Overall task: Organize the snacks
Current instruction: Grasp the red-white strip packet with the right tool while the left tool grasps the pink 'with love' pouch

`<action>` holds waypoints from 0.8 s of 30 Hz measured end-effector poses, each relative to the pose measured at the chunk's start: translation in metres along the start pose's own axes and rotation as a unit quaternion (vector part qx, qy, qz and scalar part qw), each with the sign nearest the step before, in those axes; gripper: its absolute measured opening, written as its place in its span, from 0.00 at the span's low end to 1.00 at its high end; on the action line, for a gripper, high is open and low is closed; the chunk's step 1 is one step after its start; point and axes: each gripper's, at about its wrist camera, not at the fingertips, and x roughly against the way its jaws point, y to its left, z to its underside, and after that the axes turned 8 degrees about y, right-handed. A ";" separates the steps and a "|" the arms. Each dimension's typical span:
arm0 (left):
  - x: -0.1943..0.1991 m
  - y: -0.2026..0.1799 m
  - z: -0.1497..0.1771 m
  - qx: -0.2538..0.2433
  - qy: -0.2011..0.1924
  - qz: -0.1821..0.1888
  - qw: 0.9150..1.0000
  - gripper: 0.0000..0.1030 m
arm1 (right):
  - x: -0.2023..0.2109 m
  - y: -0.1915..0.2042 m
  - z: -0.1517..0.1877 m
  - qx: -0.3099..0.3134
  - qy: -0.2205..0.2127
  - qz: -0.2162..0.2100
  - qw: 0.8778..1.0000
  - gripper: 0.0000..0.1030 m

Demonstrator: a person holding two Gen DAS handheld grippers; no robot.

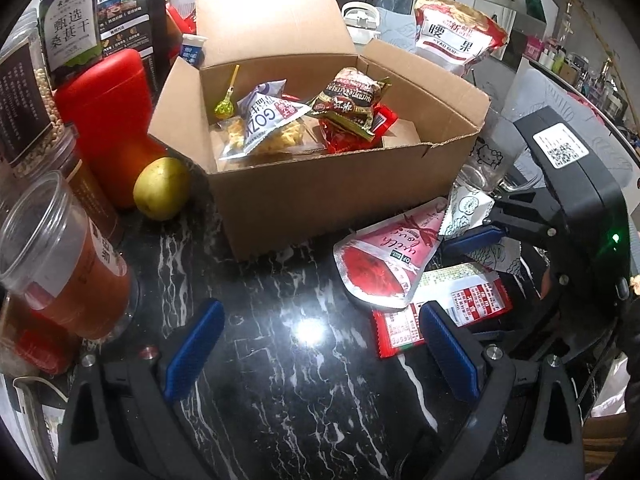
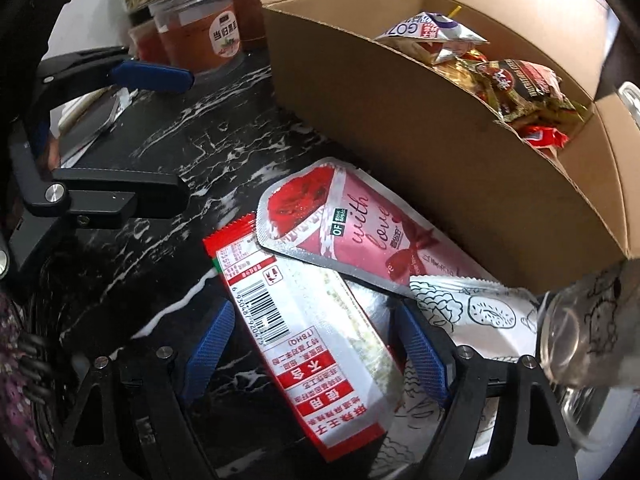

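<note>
The right gripper [image 2: 314,354] has its fingers wide apart straddling the red-and-white packet [image 2: 304,344] on the bench [image 2: 168,208], not pinching it; the left gripper [image 1: 320,344] is open and empty. The pink "with love" pouch [image 2: 352,232] overlaps that packet, so it could drag along instead of reaching the box [image 2: 440,152] with the "GOZ" bag

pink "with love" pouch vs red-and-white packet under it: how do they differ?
The pink pouch is rounded with a silver edge; the red-and-white packet is a long rectangle with a barcode. The pink pouch lies on top, overlapping the red-and-white packet's end. The packet sits between the right gripper fingers; the pouch lies beyond them. Both lie flat on the table outside the box.
</note>
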 end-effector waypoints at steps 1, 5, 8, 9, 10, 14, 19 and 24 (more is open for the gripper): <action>-0.001 0.000 0.000 0.000 0.003 -0.001 1.000 0.97 | -0.002 -0.001 -0.004 0.002 0.003 0.002 1.000 0.81; -0.002 0.001 -0.001 -0.006 0.009 0.004 1.000 0.97 | -0.004 0.010 -0.007 0.008 0.002 0.007 1.000 0.66; 0.000 0.003 -0.002 -0.014 0.012 0.006 1.000 0.97 | -0.003 0.021 -0.008 -0.004 0.009 0.019 1.000 0.54; 0.001 0.002 -0.002 -0.021 0.014 0.013 1.000 0.97 | 0.000 0.025 -0.004 -0.003 0.007 0.023 1.000 0.52; 0.002 0.002 -0.002 -0.027 0.016 0.017 0.999 0.97 | 0.002 0.027 -0.001 -0.005 0.006 0.027 1.000 0.51; 0.008 -0.005 -0.001 -0.072 0.004 -0.004 0.997 0.97 | 0.009 0.041 0.014 -0.032 0.002 0.012 0.999 0.47; 0.012 -0.020 -0.008 -0.138 -0.015 -0.006 0.990 0.97 | 0.017 0.048 0.040 -0.079 -0.010 -0.001 0.997 0.46; 0.000 -0.044 -0.019 -0.214 -0.005 0.013 0.977 0.97 | 0.028 0.050 0.067 -0.131 -0.029 -0.006 0.991 0.46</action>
